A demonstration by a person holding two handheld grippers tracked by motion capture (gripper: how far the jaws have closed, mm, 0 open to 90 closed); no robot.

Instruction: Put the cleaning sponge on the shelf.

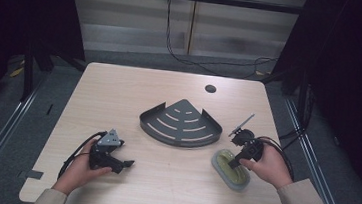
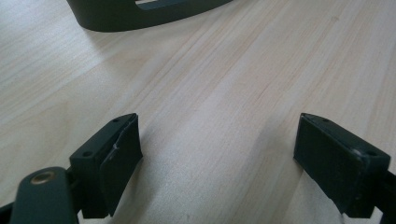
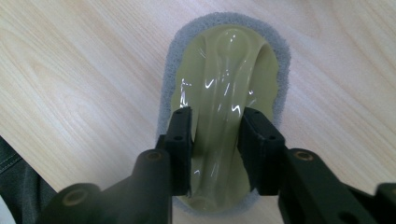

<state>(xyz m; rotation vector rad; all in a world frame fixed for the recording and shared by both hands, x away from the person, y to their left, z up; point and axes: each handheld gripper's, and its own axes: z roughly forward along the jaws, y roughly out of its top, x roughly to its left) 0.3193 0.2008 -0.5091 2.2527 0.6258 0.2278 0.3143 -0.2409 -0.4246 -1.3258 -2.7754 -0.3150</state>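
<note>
Clamping its jaws on the raised handle of the oval, translucent yellow-green, grey-padded scrubbing brush (image 3: 224, 93) at lower right, the right gripper (image 3: 215, 122) is securing a lift, while the left gripper (image 2: 217, 140) is idling, jaws apart, beside the dark metal corner shelf (image 1: 181, 124).

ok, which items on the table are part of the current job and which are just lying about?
In the job:
- scrubbing pad with olive plastic handle, grey sponge rim
- right gripper, shut on the handle's ridge

Lying about:
- dark metal corner shelf
- left gripper, open over bare table
</note>
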